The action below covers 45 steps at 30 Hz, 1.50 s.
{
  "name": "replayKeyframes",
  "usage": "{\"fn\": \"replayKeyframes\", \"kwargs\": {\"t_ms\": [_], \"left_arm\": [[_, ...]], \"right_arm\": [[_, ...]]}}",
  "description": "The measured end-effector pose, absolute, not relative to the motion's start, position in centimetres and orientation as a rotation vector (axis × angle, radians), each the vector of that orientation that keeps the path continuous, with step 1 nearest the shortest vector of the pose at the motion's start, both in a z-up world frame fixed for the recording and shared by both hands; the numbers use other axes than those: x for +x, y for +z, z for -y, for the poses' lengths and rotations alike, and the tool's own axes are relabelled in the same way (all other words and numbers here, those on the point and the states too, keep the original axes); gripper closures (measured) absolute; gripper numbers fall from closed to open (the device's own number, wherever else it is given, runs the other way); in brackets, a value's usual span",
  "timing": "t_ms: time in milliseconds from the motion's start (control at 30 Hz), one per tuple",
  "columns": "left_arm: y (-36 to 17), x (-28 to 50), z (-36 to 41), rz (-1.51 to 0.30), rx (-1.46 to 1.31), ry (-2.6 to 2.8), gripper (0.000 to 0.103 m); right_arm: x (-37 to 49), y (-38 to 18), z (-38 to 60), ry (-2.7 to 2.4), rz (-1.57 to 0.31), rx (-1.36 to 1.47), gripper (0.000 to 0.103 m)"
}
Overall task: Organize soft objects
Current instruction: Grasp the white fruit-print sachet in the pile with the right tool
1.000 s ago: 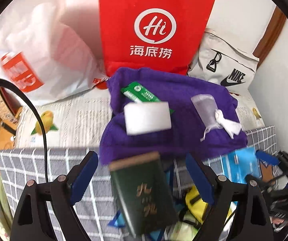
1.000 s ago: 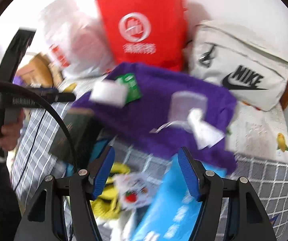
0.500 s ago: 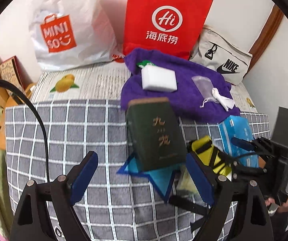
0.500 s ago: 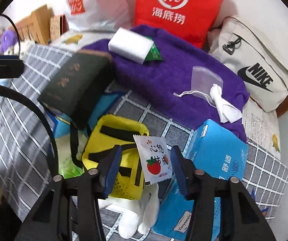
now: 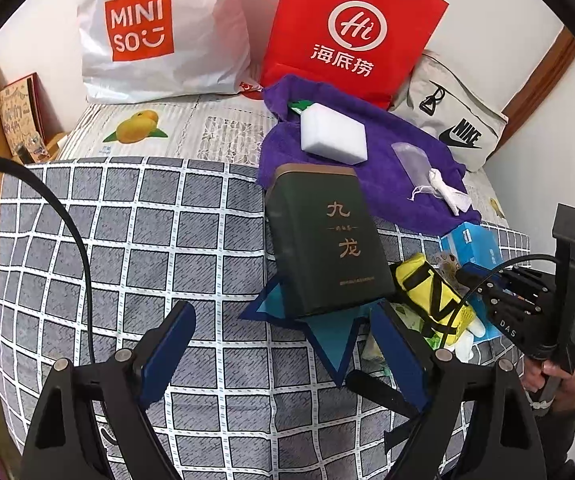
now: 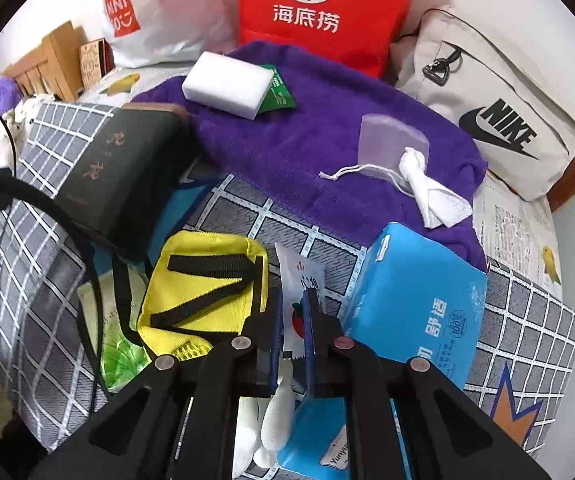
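Left claw (image 5: 283,354) is hovering with its blue pads spread wide apart, gripping nothing, above the grey checked bedspread (image 5: 127,240). Ahead of it, a dark green box (image 5: 327,240) is lying on a blue star-shaped sheet (image 5: 335,340). Right claw (image 6: 292,316) is clamping its pads together on a white tomato-print sachet (image 6: 301,280), which is standing between the yellow pouch (image 6: 203,292) and the blue tissue pack (image 6: 415,304), in front of the purple towel (image 6: 307,120)
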<state>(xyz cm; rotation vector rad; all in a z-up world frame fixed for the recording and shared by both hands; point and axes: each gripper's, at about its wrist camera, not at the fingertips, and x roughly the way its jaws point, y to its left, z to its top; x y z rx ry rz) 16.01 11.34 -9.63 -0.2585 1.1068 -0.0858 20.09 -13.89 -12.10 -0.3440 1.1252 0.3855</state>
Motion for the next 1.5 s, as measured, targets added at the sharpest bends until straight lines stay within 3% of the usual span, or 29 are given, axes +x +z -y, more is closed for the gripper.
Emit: {"fn": "replayKeyframes", "kwargs": {"t_ms": [433, 533, 867, 1500], "left_arm": [[-10.6, 15.7, -11.6, -1.115, -0.275, -0.093, 0.014], [-10.5, 15.5, -11.5, -1.112, -0.268, -0.097, 0.014], [-10.9, 14.7, -9.9, -1.116, -0.247, -0.162, 0.014], [-14.1, 13.9, 0.8, -1.121, 0.017, -0.403, 0.014]], "right_arm": [[21.2, -14.4, 10.5, 0.311, -1.149, -0.567, 0.093], [20.9, -13.7, 10.2, 0.307, -1.098, -0.596, 0.098], [19.4, -8.5, 14.3, 0.418, -1.071, -0.233, 0.098], [13.2, -4.6, 20.6, 0.397, -0.962, -0.054, 0.098]]}}
